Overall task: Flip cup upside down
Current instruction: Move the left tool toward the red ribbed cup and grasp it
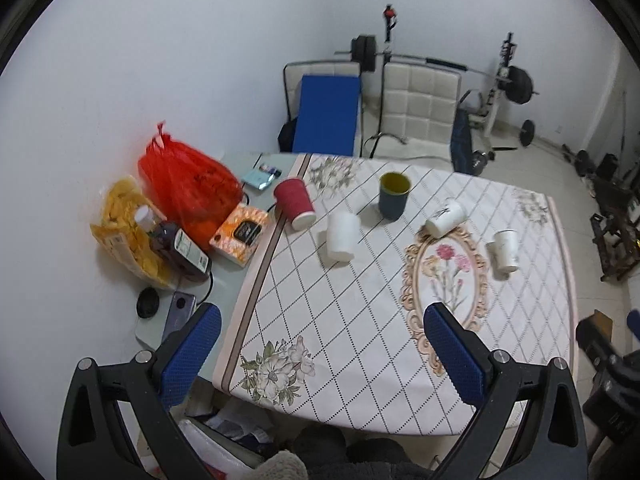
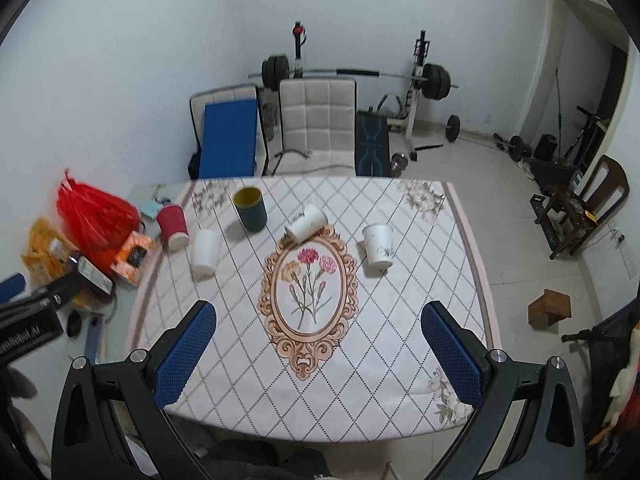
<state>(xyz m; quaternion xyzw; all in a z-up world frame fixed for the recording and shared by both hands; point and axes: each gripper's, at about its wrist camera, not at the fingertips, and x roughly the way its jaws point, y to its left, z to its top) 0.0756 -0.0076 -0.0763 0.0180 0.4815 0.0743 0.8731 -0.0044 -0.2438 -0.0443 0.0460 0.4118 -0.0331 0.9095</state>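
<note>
Several cups stand on the patterned tablecloth [image 2: 360,340]. A dark cup with a yellow inside [image 1: 394,196] [image 2: 251,208] stands upright, mouth up. A red ribbed cup [image 1: 295,203] [image 2: 173,221] and a plain white cup [image 1: 342,236] [image 2: 206,253] stand mouth down. A white printed cup [image 1: 446,216] [image 2: 306,222] lies on its side. Another white printed cup [image 1: 505,250] [image 2: 378,245] stands on the right. My left gripper [image 1: 320,344] and right gripper [image 2: 318,340] are open and empty, above the table's near edge, far from the cups.
At the table's left edge lie a red plastic bag [image 1: 188,188], a bag of chips [image 1: 124,228], a brown bottle [image 1: 176,244], an orange box [image 1: 240,234] and a phone [image 1: 178,314]. Chairs [image 2: 316,124] and a barbell rack [image 2: 360,74] stand behind the table.
</note>
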